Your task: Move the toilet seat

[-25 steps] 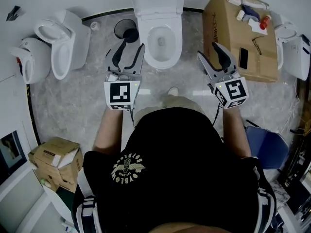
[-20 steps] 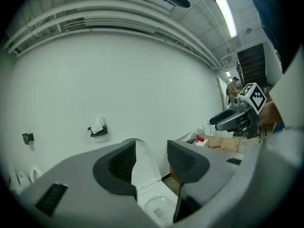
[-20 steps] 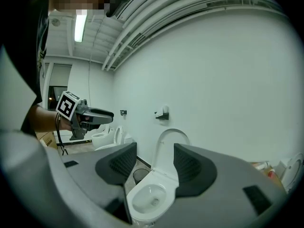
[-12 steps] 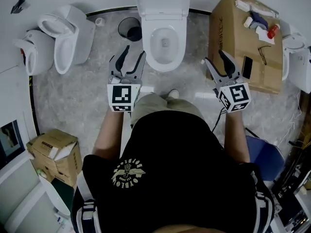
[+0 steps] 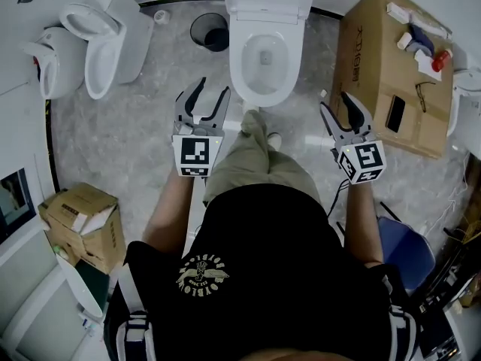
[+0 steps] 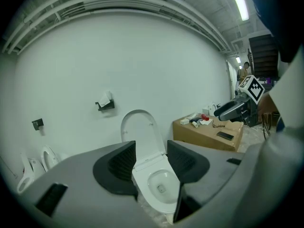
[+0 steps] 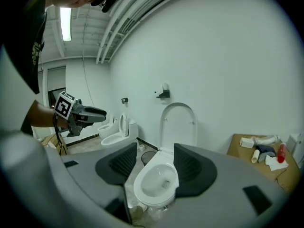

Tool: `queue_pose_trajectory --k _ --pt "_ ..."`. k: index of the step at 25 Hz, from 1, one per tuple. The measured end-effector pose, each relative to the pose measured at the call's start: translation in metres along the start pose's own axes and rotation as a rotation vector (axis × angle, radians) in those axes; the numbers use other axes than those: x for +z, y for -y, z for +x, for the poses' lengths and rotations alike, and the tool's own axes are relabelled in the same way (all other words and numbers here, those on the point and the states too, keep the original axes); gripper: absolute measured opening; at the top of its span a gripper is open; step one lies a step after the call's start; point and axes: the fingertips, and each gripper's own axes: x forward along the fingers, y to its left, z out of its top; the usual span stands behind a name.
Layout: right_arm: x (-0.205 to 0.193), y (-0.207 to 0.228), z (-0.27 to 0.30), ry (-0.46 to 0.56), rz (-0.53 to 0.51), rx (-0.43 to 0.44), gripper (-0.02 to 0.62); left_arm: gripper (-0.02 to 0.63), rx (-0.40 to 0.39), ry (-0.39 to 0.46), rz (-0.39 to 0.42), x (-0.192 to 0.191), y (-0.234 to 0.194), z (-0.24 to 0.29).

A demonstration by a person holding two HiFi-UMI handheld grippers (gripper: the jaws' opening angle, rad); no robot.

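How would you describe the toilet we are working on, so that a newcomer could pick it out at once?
Along the white back wall, look between the round black waste bin and the big cardboard box: the toilet there is the one. Unlike the toilets clustered at the far left, it stands alone, square to the wall.

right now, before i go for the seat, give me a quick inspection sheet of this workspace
surface: grey stone-look floor.
job's things: toilet, bowl open; toilet seat raised upright.
clutter: wastebasket beside the toilet; cardboard box carrying bottles, a phone and glasses.
grippers: left gripper and right gripper both open, empty, short of the toilet.
cables: thin cable hangs below the right gripper.
surroundings: two spare toilets to the left; paper holder on the white wall.
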Motion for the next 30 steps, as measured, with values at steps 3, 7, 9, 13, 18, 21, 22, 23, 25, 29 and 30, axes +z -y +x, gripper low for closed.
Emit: queue_pose_trajectory --k 3,7,9,13,18,21,22,23,25,29,30 --pt "-0.016 -0.003 0.014 -0.043 -0.007 0.016 0.233 0.219 -0.001 -0.013 -0.009 -0.021 -0.004 0.008" --pt "-0.04 -0.003 0.036 -0.093 -0.011 0.027 0.233 0.219 -0.01 -0.055 -0.01 -0.057 -0.009 0.025" --pt "-0.05 0.0 0.044 -0.112 -0.015 0.03 0.233 0.22 -0.02 -0.081 -0.004 -0.074 -0.009 0.034" --pt "-0.069 0.012 0.062 -0.144 -0.044 0.028 0.233 0.219 -0.035 -0.103 0.011 -0.102 -0.007 0.052" --pt "-0.102 0.015 0.085 -0.183 -0.027 0.034 0.233 0.219 -0.044 -0.161 0.002 -0.143 -0.006 0.068" --pt "-0.123 0.017 0.102 -0.204 -0.022 0.049 0.233 0.221 -0.052 -0.182 0.005 -0.165 -0.003 0.082" --pt "-0.132 0.016 0.108 -0.213 -0.017 0.054 0.233 0.221 -0.054 -0.194 0.005 -0.174 -0.002 0.086" --pt "-0.142 0.015 0.113 -0.223 -0.011 0.059 0.233 0.221 -0.056 -0.205 0.004 -0.183 -0.002 0.089" --pt "-0.161 0.013 0.123 -0.247 -0.002 0.07 0.235 0.221 -0.065 -0.222 -0.005 -0.2 0.0 0.095" --pt "-0.193 0.012 0.143 -0.295 -0.016 0.087 0.235 0.219 -0.09 -0.258 -0.01 -0.232 0.005 0.11" --pt "-0.201 0.014 0.147 -0.306 -0.021 0.089 0.236 0.221 -0.096 -0.265 -0.012 -0.239 0.008 0.114"
